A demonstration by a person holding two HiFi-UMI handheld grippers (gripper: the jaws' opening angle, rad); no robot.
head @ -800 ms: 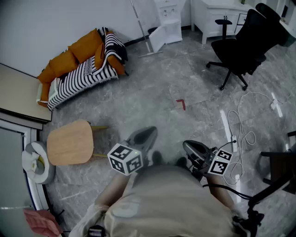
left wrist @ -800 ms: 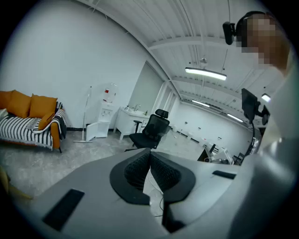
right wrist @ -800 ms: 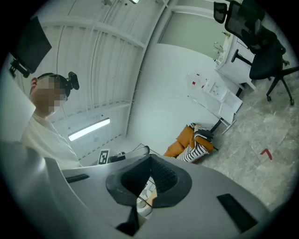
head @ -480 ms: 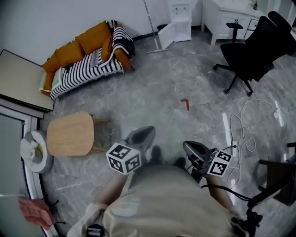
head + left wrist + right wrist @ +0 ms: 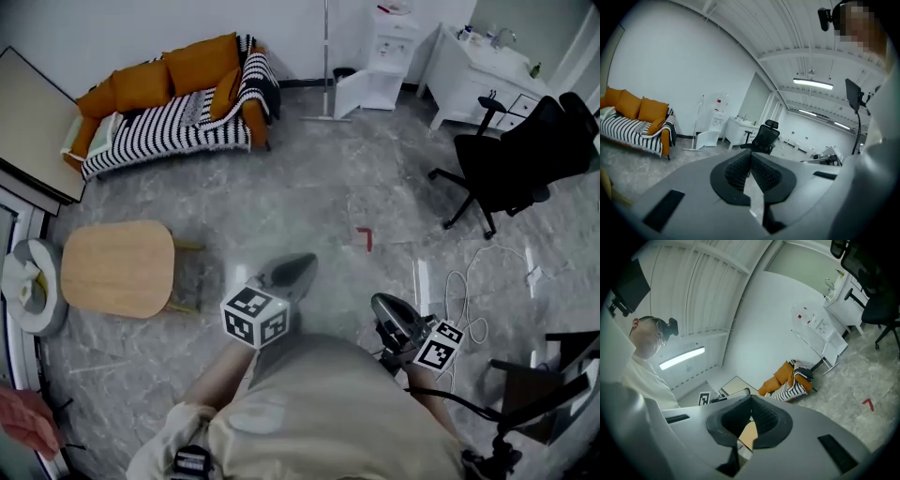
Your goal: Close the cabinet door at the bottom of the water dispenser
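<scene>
Both shut, empty: left gripper (image 5: 304, 262), right gripper (image 5: 380, 303) | far from water dispenser (image 5: 392, 45) | we may knock mop (image 5: 326, 58) beside its cabinet door (image 5: 349, 95)

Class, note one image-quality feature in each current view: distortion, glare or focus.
Head view: wide-angle bend, corners dim. Left gripper view: fisheye curves the ceiling, and the strip light blows out. Right gripper view: round black border, fingers softly blurred.
</scene>
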